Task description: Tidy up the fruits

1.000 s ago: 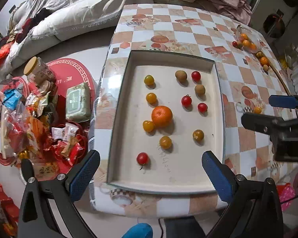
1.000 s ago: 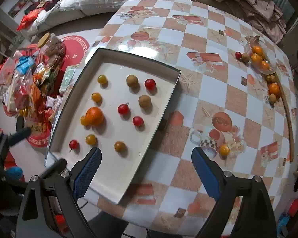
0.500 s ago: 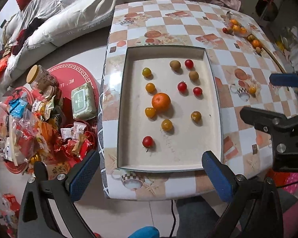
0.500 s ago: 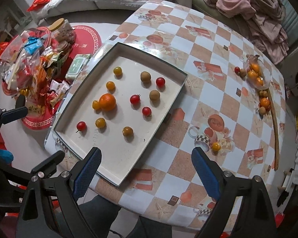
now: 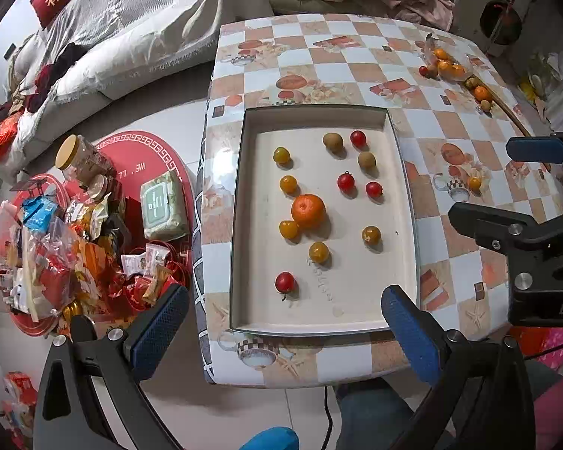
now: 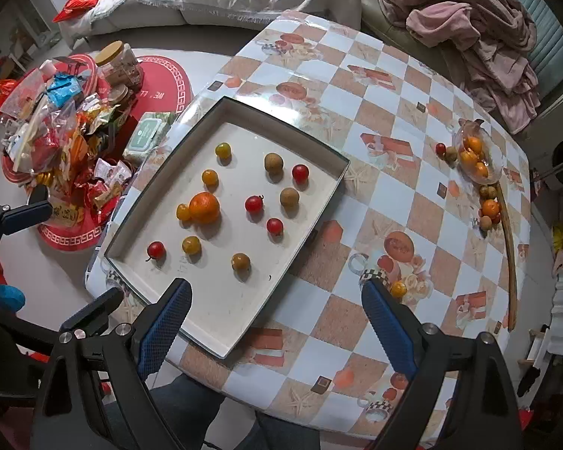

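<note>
A white tray (image 5: 405, 172) (image 6: 221, 337) lies on the checkered table and holds an orange (image 5: 307, 206) (image 6: 204, 207), several red and yellow cherry tomatoes and brown longans. A lone yellow tomato (image 5: 474, 183) (image 6: 398, 289) lies on the table right of the tray. My left gripper (image 5: 281, 333) is open and empty, high above the tray's near edge. My right gripper (image 6: 276, 322) is open and empty, above the tray's near right corner. The right gripper also shows at the right edge of the left wrist view (image 5: 521, 187).
A clear bag of oranges (image 5: 446, 65) (image 6: 474, 157) and loose fruit lie by a wooden stick (image 6: 508, 247) at the table's far right. Snack packets (image 5: 48, 247) and a jar (image 5: 80, 159) cover the floor on the left. A sofa stands behind.
Both grippers have risen and pulled back from the table, so the tray looks smaller and farther. Both stay open. No fruit has moved.
</note>
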The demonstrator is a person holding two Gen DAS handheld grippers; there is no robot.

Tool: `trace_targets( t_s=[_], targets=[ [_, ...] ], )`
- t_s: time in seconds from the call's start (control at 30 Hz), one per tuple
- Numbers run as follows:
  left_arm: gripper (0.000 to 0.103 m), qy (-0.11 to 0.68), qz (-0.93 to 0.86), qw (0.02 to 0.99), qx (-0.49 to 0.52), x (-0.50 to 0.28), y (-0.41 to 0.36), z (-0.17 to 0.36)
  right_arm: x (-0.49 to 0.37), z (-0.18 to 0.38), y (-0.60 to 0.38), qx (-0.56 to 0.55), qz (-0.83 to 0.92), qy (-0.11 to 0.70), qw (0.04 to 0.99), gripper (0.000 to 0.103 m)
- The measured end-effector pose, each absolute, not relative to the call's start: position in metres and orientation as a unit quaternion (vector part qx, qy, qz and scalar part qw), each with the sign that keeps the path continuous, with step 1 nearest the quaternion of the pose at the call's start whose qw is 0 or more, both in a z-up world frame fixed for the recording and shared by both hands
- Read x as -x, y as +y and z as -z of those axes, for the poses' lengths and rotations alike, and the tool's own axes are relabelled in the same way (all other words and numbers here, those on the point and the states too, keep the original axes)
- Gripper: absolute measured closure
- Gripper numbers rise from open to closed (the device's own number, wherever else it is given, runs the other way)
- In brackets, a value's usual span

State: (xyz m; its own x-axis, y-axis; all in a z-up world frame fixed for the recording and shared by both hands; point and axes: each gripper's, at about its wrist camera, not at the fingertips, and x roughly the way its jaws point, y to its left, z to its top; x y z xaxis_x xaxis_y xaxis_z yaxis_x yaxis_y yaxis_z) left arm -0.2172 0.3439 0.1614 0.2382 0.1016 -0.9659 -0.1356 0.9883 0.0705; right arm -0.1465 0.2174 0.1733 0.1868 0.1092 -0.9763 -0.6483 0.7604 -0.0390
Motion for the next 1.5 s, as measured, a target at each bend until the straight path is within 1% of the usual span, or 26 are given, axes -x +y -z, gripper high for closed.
trace_targets(
  t_s=[1.5],
  targets=[
    [0.0, 0.61, -0.07, 0.789, 0.01, 0.2172, 0.3414, -0.1624, 0.1471, -0.1728, 0.2158, 0.23, -0.256, 0.585, 0.735, 0.009]
  ],
)
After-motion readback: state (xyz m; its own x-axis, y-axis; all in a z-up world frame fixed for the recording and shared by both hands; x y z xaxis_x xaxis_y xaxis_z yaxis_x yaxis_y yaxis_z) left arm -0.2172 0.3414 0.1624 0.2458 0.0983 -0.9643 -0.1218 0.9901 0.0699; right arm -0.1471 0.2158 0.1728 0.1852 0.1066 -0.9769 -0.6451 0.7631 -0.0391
